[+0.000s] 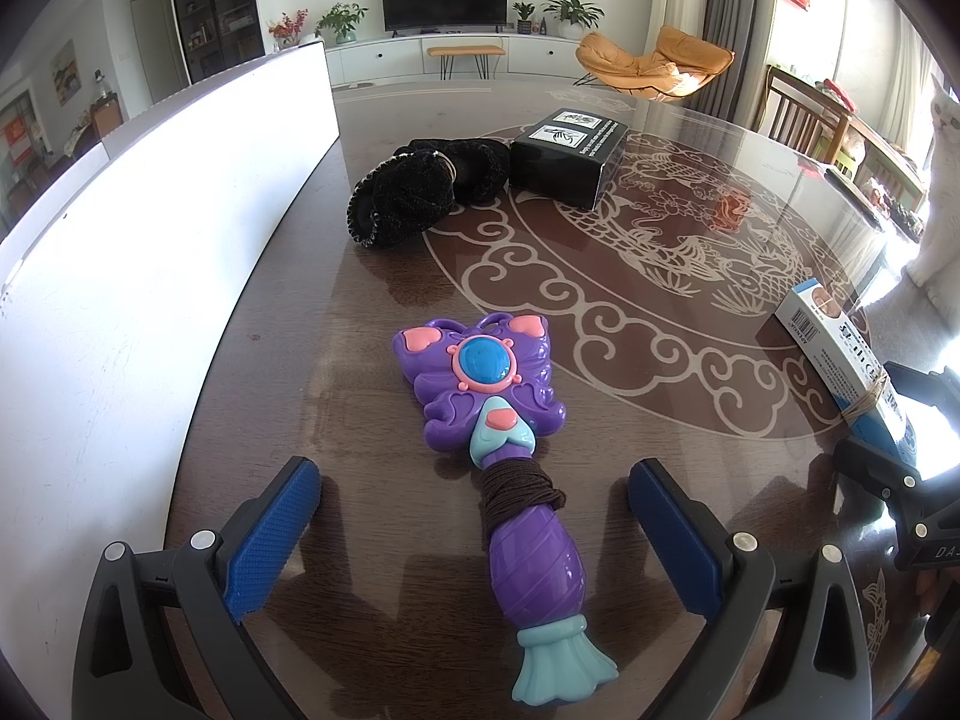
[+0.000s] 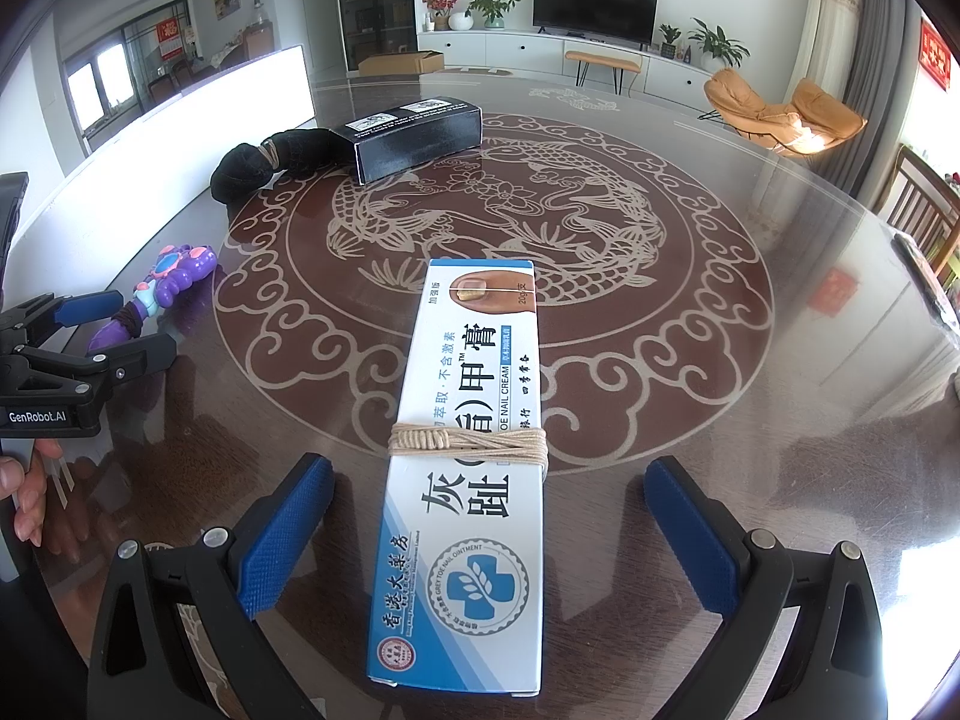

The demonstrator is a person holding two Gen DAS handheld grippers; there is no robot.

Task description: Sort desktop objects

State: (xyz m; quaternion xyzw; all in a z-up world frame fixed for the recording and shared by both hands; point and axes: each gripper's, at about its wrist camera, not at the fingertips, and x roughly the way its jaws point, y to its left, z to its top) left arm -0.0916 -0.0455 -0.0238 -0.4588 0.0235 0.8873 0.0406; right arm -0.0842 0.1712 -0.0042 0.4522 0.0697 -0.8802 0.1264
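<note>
1. the left gripper (image 1: 474, 516) hangs released over the counter (image 1: 660, 312), its fingers either side of one purple toy wand (image 1: 480, 396), not touching it.
2. the right gripper (image 2: 489, 516) is released too, astride one white and blue ointment box (image 2: 474, 450) bound with twine.
3. only the right view shows the box's printed face in full.
4. farther back lie one black box (image 1: 567, 159) and one black fuzzy bundle (image 1: 420, 189), touching.
</note>
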